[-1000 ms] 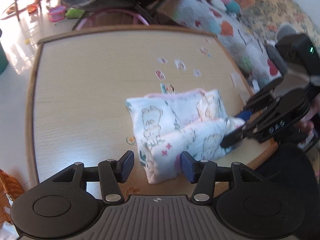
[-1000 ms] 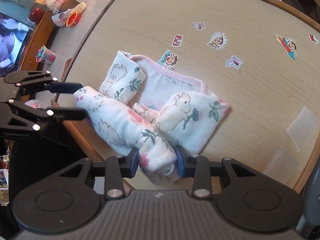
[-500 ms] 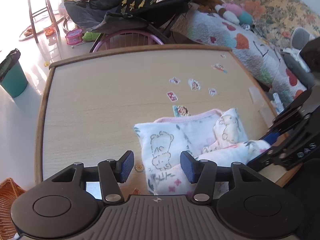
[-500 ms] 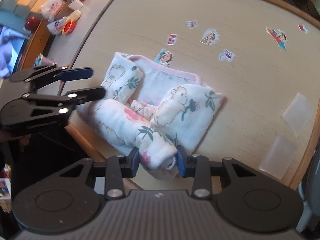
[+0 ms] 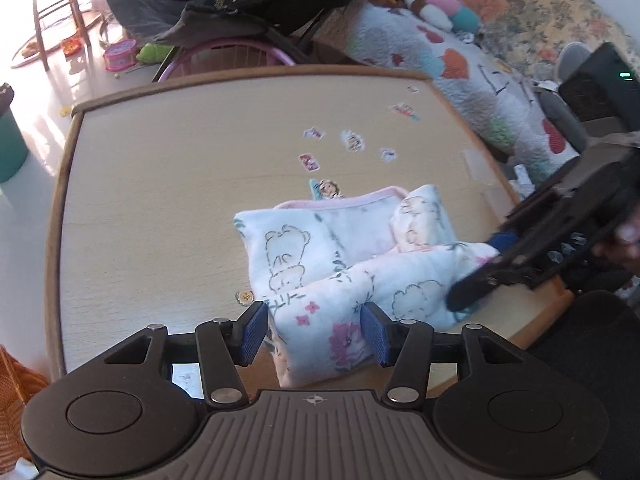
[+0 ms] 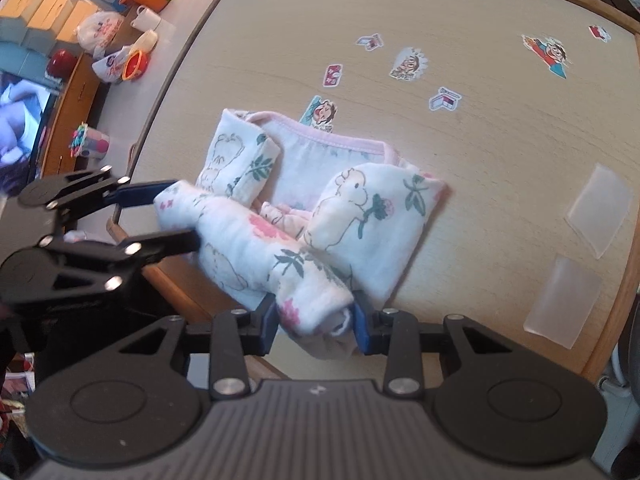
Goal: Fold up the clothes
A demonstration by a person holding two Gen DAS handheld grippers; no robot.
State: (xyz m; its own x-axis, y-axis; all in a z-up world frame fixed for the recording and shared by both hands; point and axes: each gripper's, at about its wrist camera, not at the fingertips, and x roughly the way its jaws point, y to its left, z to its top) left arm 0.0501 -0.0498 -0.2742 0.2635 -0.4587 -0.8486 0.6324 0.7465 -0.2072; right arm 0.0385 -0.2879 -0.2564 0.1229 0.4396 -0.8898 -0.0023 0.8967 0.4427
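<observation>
At the near edge of the table [image 6: 500, 128], a small white printed garment [image 6: 352, 216] lies partly folded, both side flaps turned in over a pink-trimmed body. Its bottom portion is rolled into a thick band that overhangs the table edge.

Right gripper [image 6: 314, 318]: jaws closed onto one end of that rolled band, pads pressing both sides of the bunched cloth. Loose hem pokes out below the pads.

Left gripper [image 5: 314, 330]: jaws straddle the other end of the band. Right pad looks to be against the cloth; a thin gap shows at the left pad. Cannot tell for sure whether it is clamped. From the right wrist view its fingers bracket the band's far end, cloth between them.

Risks, judged from this layout:
- Uneven hold. If the left end is not truly pinched, lifting the band forward would carry only the right end, twisting the fold and skewing it.
- Band is a bunch, not a flat layer. Laid over as is, it could land lumpy and spring open.
- Overhang. Any release now could let the rolled part slide off the edge and drag the tucked flaps loose.
- Side flaps sit unweighted; pulling the band sideways could unfold them.
- Stickers [image 6: 408, 65] on the tabletop beyond the garment are flat, no likely snag.
</observation>
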